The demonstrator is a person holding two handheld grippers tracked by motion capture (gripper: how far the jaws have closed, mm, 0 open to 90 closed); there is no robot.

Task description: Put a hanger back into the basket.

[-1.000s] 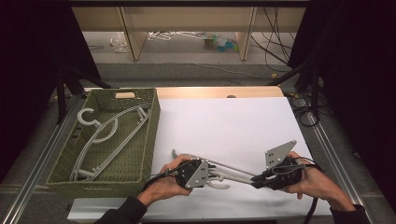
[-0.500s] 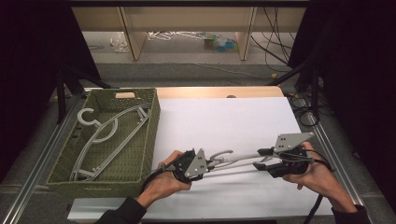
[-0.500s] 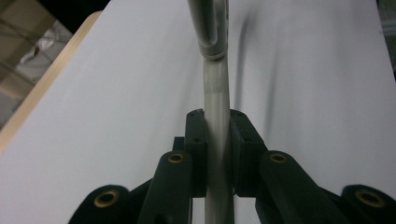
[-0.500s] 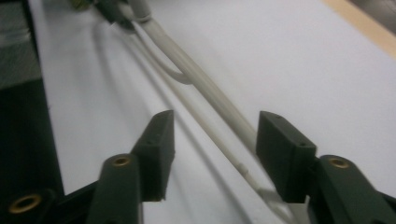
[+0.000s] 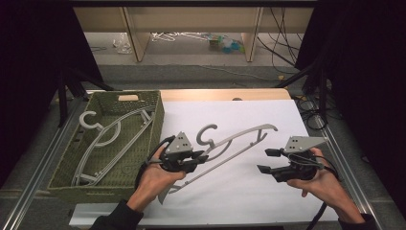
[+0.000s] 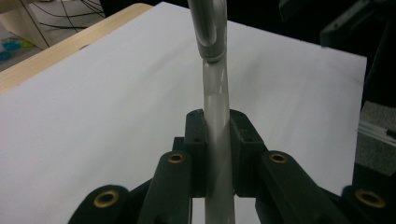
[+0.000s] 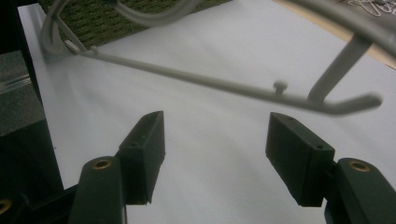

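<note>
Two tools work over the bench (image 5: 268, 201), which is covered in white sheet. Left tool (image 5: 198, 158) pinches the grey hanger (image 5: 230, 143) on its arm near the hook; the left gripper view shows both pads pressed flat on the bar (image 6: 217, 140). Hanger is lifted and tilted over the sheet's middle, hook toward the far edge. Right tool (image 5: 268, 160) has just been opening; its jaws stand spread with nothing between them, the hanger's end just beyond them (image 7: 355, 100). Open sheet lies beyond and to the right, up to the wooden far edge. Woven basket (image 5: 158, 112) sits at the left edge, just beside the left hand, holding a second hanger (image 5: 112, 136). Cables (image 5: 311, 112) lie off the right far corner.
</note>
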